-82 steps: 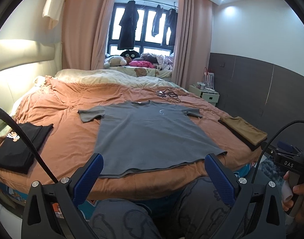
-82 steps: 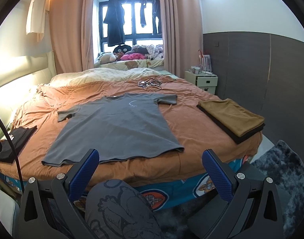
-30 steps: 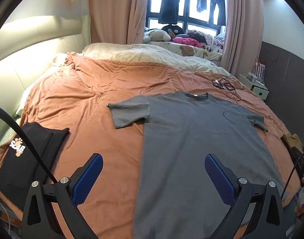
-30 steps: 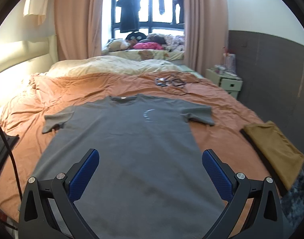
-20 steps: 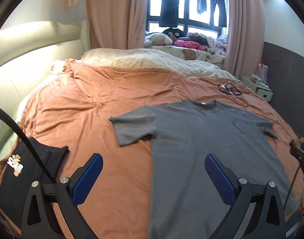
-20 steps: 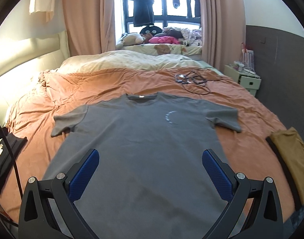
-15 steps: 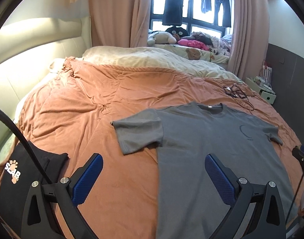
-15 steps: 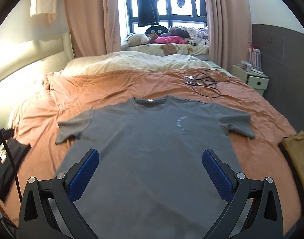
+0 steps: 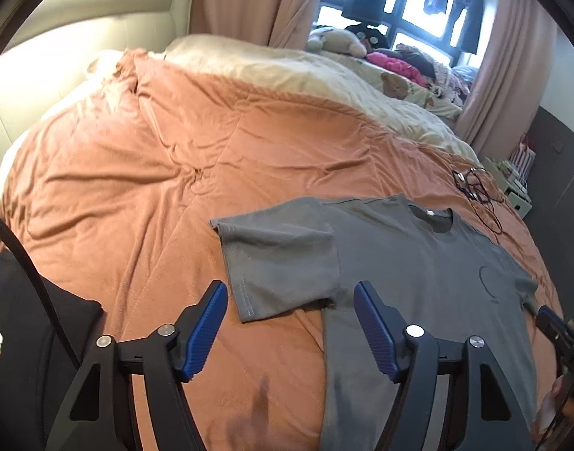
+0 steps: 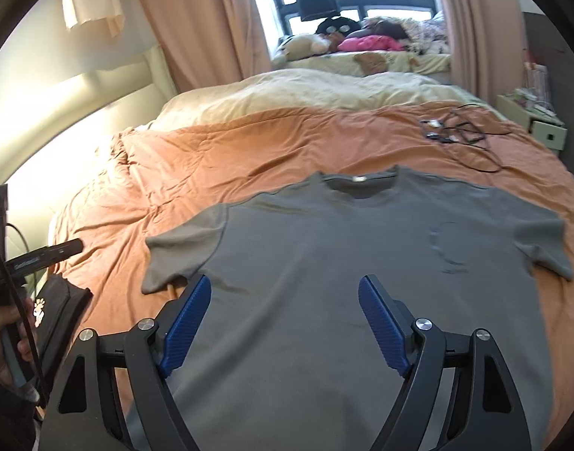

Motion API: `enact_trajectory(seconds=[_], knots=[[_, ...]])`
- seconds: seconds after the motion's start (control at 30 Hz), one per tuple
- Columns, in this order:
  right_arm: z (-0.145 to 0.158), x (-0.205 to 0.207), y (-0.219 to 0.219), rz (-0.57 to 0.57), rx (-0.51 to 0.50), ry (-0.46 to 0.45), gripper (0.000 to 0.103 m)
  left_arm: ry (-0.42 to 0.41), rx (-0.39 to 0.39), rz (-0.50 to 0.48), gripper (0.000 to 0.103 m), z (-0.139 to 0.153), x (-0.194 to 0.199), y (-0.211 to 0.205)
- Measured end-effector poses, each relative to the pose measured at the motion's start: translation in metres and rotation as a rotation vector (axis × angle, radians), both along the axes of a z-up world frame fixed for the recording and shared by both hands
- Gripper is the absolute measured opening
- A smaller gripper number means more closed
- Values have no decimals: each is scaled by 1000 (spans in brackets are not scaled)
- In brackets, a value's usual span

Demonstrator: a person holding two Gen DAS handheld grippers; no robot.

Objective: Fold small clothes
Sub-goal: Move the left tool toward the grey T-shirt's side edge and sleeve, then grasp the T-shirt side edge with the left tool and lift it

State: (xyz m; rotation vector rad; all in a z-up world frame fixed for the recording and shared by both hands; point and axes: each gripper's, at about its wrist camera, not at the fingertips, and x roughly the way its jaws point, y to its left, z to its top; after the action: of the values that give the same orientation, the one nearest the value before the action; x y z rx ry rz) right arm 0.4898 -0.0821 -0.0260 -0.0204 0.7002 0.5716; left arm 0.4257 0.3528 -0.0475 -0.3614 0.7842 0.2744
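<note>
Left gripper point(image 9: 290, 323): jaws closing, nothing gripped yet; empty above the bed point(image 9: 144, 173). In the left wrist view the grey T-shirt point(image 9: 418, 285) lies flat, just ahead and to the right. Its near sleeve point(image 9: 279, 263) sits between the fingertips' lines, hem edge closest. Collar points away toward the window; long axis runs from the claw outward. Folded black shirt point(image 9: 27, 342) off to the left.

Right gripper point(image 10: 285, 308): jaws closing, empty, hanging over the shirt's chest point(image 10: 343, 270). Right wrist view: collar point(image 10: 358, 182) straight ahead, far sleeve point(image 10: 542, 240) well right. Judgement: left hand nearer its sleeve.
</note>
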Motion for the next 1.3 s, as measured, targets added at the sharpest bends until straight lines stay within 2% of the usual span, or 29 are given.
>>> enact_trajectory(seconds=[0.13,0.2,0.33,0.57,0.73,0.9,1.03,1.07,1.2,1.3], knots=[[-1,33,20,53,8,50,71,32,-35,32,64,-16,18,22],[-5,48,28,73,13,72,69,45,-72,47,53,-27,26,33],[-10,74,42,104,28,107,63,73,-136,71,43,-51,43,55],[-31,120,76,147,40,190,47,127,-172,110,40,-88,72,76],[-48,145,97,176,65,254,38,180,-199,133,39,-117,83,86],[-62,160,114,193,81,286,35,224,-235,156,39,-142,86,94],[-71,168,123,196,99,311,35,212,-272,166,39,-150,86,99],[-73,169,126,196,103,315,35,208,-281,172,37,-151,87,100],[-82,172,133,191,125,345,30,213,-298,166,10,-152,94,97],[-94,179,139,189,164,411,25,216,-302,162,6,-150,95,97]])
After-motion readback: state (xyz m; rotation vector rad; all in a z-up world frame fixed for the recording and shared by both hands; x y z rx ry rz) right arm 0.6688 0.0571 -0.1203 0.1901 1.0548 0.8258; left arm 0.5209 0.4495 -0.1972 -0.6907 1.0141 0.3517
